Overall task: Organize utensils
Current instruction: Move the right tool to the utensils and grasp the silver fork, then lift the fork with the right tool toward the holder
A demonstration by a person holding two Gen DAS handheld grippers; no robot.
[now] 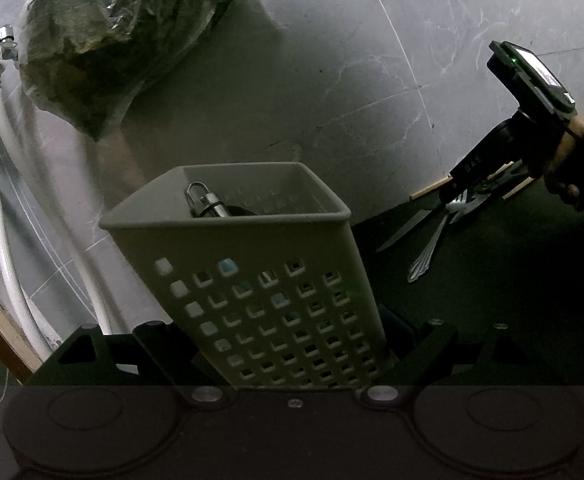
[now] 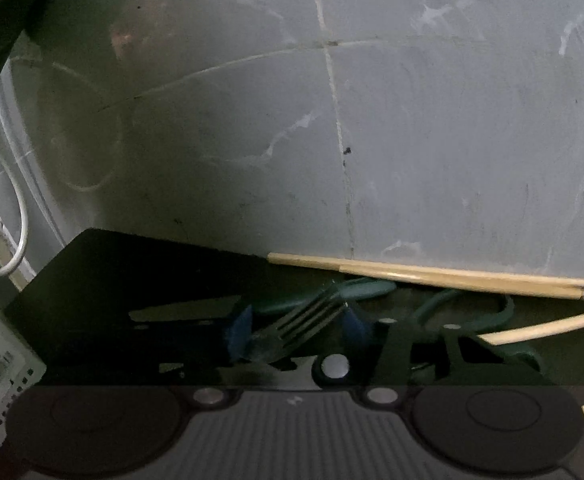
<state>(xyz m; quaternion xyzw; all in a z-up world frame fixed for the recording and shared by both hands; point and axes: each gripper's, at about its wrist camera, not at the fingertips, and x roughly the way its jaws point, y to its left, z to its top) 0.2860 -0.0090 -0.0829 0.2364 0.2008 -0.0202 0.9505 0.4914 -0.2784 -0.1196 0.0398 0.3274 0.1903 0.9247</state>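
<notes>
We record one perforated caddy (image 1: 252,280) pinched upright between the left tool's (image 1: 292,344) fingers, one metal handle inside. The right tool (image 2: 296,332) straddles one fork (image 2: 300,320) on the dark worktop (image 2: 132,272); whether its blue pads (image 2: 238,332) press it, we cannot tell. Alongside lie one knife (image 2: 188,308), one green-handled pair of scissors (image 2: 472,312), and at least three chopsticks (image 2: 432,274).
</notes>
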